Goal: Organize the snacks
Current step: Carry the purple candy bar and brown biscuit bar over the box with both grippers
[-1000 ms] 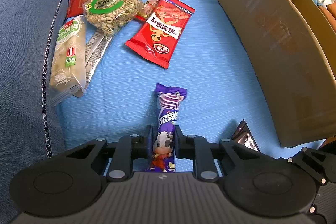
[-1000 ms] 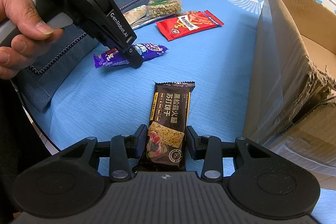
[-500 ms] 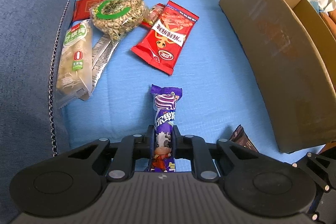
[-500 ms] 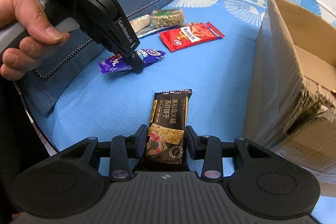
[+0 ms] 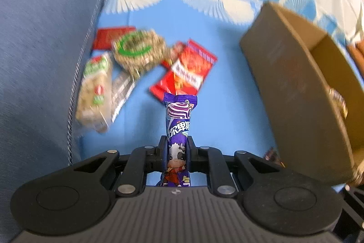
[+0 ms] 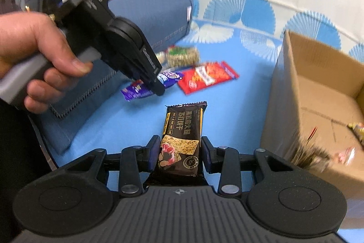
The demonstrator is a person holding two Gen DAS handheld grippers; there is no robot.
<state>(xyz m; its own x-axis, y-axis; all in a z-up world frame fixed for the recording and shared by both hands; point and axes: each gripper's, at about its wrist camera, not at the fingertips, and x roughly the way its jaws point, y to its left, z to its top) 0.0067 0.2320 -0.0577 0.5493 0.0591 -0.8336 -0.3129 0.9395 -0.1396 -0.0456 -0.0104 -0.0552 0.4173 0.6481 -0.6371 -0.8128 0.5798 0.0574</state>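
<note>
My left gripper (image 5: 177, 145) is shut on a purple candy bar (image 5: 178, 126) with a cartoon cow and holds it above the blue sheet; it also shows in the right wrist view (image 6: 157, 85), with the purple bar (image 6: 168, 78) in it. My right gripper (image 6: 179, 149) is shut on a dark brown cracker pack (image 6: 182, 136) and holds it lifted. The open cardboard box (image 5: 302, 88) stands at the right, and in the right wrist view (image 6: 318, 101) a few small snacks lie inside it.
On the sheet at the back left lie a red snack bag (image 5: 186, 72), a round grain cake pack (image 5: 138, 51), a long pale pack (image 5: 95, 88) and a red flat pack (image 5: 107, 35). A blue cushion (image 5: 41, 60) borders the left.
Both grippers have risen from the sheet with their snacks. The left gripper closed tighter on the purple bar and lifted it. The views now tilt up toward the box.
</note>
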